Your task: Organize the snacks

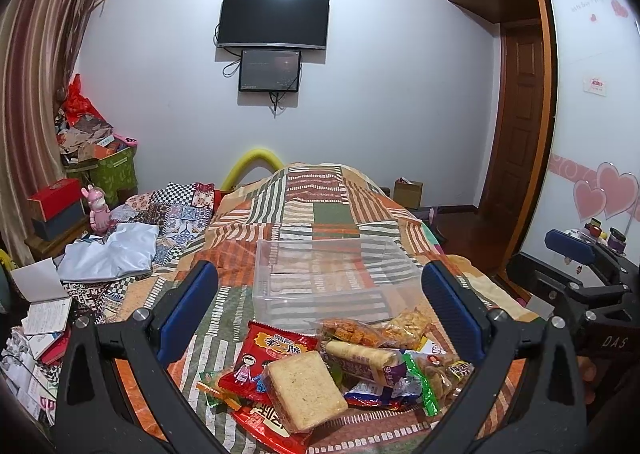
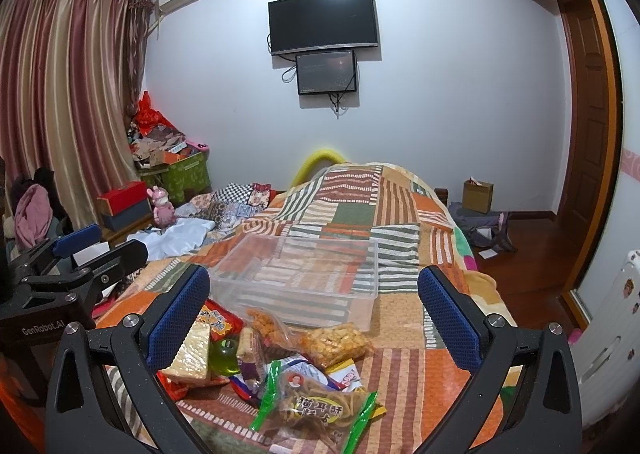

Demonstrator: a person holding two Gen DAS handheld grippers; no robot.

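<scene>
Left claw wide, holding nothing. Right claw wide, holding nothing. Snack pile lies on the bed, between and below both claws' fingers. Clear plastic bin sits just beyond the pile, touching it.

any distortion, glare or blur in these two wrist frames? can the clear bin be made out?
Left wrist: strong fisheye bowing, dark corner vignette; sharp overall; clear bin readable, the quilt showing through its walls. Right wrist: same barrel bend, door frame curved; soft glare on the snack wrappers; bin edges faint but traceable. Both grippers in focus, open.
</scene>
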